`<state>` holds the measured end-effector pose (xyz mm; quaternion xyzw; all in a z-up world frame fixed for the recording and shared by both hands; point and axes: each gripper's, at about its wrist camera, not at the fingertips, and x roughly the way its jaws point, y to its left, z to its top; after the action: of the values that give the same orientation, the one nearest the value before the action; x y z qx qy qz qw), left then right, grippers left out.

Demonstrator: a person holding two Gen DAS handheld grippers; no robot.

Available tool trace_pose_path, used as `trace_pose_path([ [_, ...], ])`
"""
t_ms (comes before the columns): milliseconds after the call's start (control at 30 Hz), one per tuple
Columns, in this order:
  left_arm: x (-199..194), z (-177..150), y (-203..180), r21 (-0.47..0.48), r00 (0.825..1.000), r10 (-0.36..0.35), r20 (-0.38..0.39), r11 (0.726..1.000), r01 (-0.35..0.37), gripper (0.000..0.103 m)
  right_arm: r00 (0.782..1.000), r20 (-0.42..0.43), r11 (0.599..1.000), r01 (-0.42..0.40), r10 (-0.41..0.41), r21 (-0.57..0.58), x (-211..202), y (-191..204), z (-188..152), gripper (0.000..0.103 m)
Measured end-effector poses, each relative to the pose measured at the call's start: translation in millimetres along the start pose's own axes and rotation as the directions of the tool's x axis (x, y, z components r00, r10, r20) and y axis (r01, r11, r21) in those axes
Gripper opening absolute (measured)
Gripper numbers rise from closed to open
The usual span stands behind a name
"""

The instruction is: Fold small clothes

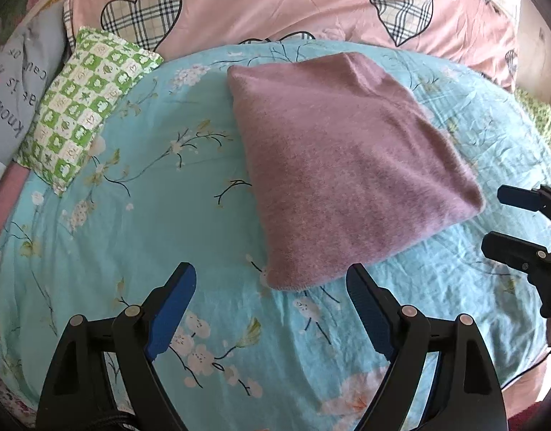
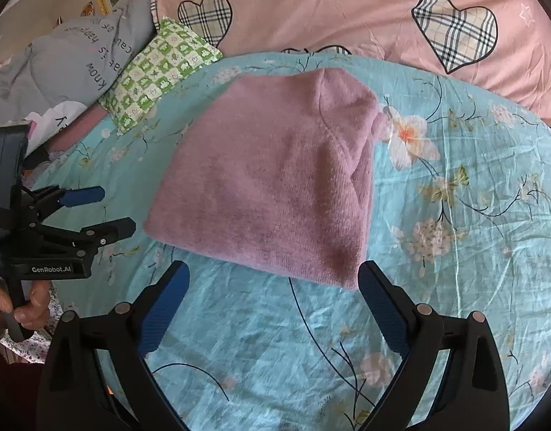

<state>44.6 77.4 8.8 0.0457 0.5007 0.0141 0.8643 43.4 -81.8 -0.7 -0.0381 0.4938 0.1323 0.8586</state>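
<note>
Left gripper (image 1: pixel 271 287) spread wide, holding nothing, just short of the mauve sweater's (image 1: pixel 347 165) near corner. Right gripper (image 2: pixel 273 285) equally spread and empty at the near hem. The sweater lies folded flat on the turquoise sheet (image 2: pixel 455 287), likely finished.

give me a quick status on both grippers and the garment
Left gripper open, empty. Right gripper open, empty. Folded mauve knit garment flat on the turquoise floral sheet, untouched by either. Nothing in the way.
</note>
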Motion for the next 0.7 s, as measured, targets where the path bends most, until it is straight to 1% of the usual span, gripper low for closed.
trace_pose_path([
  [133,5.1,-3.7,-4.1,0.015,1.000,0.014,-0.021,1.000,-0.014,0.086,1.000,-0.027,1.000,0.004,-0.004,0.013,7.5,-2.0,-5.6,0.095],
  [267,8.1,-7.3,-6.1,0.022,0.999,0.019,-0.036,1.000,-0.018,0.086,0.999,-0.033,1.000,0.010,-0.010,0.025,9.7,-3.9,-7.8,0.095],
  [367,7.3,-7.9,-5.9,0.015,0.999,0.018,-0.033,1.000,-0.018,0.086,1.000,-0.027,1.000,0.009,-0.008,0.024,9.0,-1.9,-7.0,0.095],
  [567,0.9,-4.1,-4.0,0.009,1.000,0.030,-0.004,1.000,-0.030,0.086,1.000,-0.003,1.000,0.003,-0.003,0.001,7.0,2.7,-3.2,0.095],
  [700,1.7,-2.4,-2.1,-0.010,1.000,0.002,-0.018,1.000,-0.003,0.086,1.000,-0.002,1.000,0.001,-0.001,-0.002,8.0,3.2,-0.6,0.095],
])
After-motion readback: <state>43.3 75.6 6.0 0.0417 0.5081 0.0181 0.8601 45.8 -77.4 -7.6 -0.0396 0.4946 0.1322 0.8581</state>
